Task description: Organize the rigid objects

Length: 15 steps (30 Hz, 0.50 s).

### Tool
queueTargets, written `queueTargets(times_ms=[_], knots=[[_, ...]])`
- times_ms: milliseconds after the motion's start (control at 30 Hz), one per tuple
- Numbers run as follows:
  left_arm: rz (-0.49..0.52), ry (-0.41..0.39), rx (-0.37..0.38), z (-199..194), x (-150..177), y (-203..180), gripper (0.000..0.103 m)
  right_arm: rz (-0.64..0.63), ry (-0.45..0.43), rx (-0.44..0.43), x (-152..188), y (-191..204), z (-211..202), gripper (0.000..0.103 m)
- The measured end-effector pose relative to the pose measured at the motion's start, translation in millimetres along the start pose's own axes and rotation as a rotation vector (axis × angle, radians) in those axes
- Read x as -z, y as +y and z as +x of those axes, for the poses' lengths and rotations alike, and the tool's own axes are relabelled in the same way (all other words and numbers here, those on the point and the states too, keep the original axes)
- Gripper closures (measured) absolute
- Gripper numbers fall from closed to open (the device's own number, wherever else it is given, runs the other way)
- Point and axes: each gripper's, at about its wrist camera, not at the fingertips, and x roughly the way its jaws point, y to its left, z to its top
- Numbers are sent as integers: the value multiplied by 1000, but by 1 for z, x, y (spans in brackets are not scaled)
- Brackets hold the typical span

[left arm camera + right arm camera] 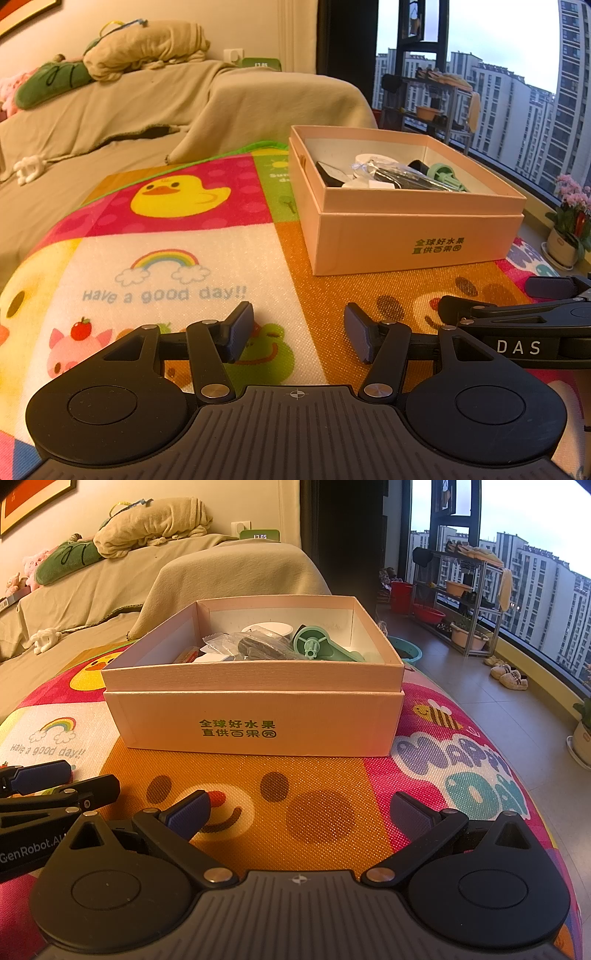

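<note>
Both grippers sit low over the play mat (325,775), side by side, pointing down and forward toward the box. No hand or sleeve is in view in either wrist picture.

Left gripper (299,332): jaws apart, nothing between the pads. The mat's white rainbow panel and orange panel show through the gap. Its blue pads (242,330) hang just above the mat surface; whether they touch it, I cannot tell.

Right gripper (299,812): jaws spread wide, empty. The orange panel with the printed face shows between the fingers. It lies just beside the left gripper, whose finger tips enter the right wrist view at the left edge.

Container: one pink cardboard box (255,720), lid off, green printed characters on its near wall. It stands on the mat past both grippers, toward the far edge, straddling the orange panel, and is well apart from either set of fingertips.

Contents, as far as the walls allow:
- mint green plastic part (317,646) with a round wheel-like head, lying toward the right side
- clear plastic bag (255,648) with a dark item inside, across the middle
- white round piece (267,627) toward the far wall
- small white flat items near the left wall, too hidden to identify

The mat around the box is bare of loose objects. A draped sofa (110,110) stands beyond the mat's far left edge.
</note>
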Motion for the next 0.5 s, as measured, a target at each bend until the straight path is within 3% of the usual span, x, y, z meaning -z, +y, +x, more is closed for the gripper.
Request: queueTargets(times_ms=[500], knots=[[1, 1, 0, 0, 0, -1, 42, 0, 0, 0, 0, 0, 0, 0]])
